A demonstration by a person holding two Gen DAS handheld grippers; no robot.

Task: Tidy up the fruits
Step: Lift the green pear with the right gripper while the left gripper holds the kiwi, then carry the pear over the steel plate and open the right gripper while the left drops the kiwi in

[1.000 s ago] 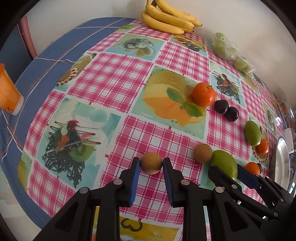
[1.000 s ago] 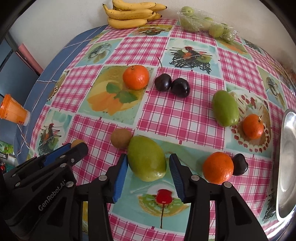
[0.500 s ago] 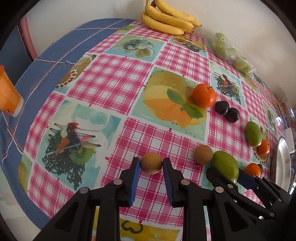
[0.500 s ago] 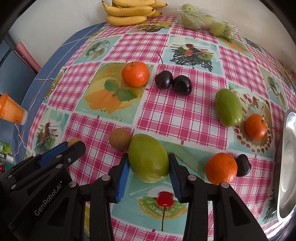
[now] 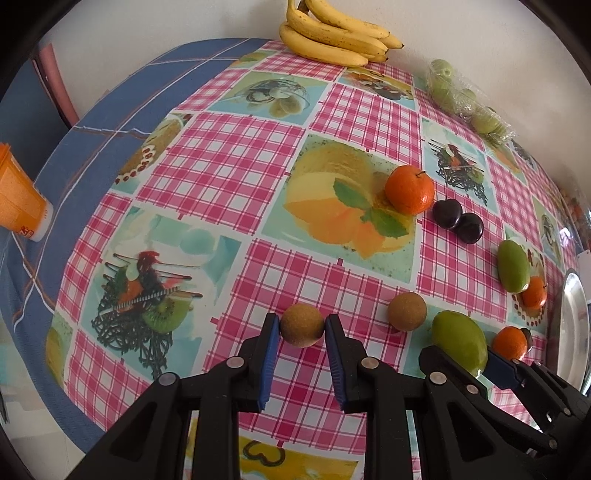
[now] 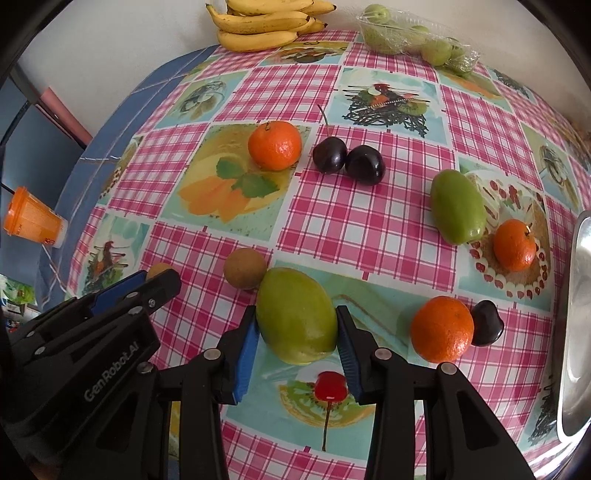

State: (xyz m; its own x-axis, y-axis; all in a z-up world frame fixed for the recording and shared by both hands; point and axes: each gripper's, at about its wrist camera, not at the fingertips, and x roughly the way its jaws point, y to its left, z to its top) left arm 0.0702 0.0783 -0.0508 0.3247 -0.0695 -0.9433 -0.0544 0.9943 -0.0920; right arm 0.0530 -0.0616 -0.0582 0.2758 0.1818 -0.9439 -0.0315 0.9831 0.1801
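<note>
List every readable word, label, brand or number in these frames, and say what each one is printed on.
"GenRobot.AI": white lettering on the black body of the left gripper, seen in the right wrist view.
Orange cup: small red print near its rim, too blurred to read.
Tablecloth: pictures and checks only, no text that I can make out.
Wrapped tray of green fruit: no label legible.
</note>
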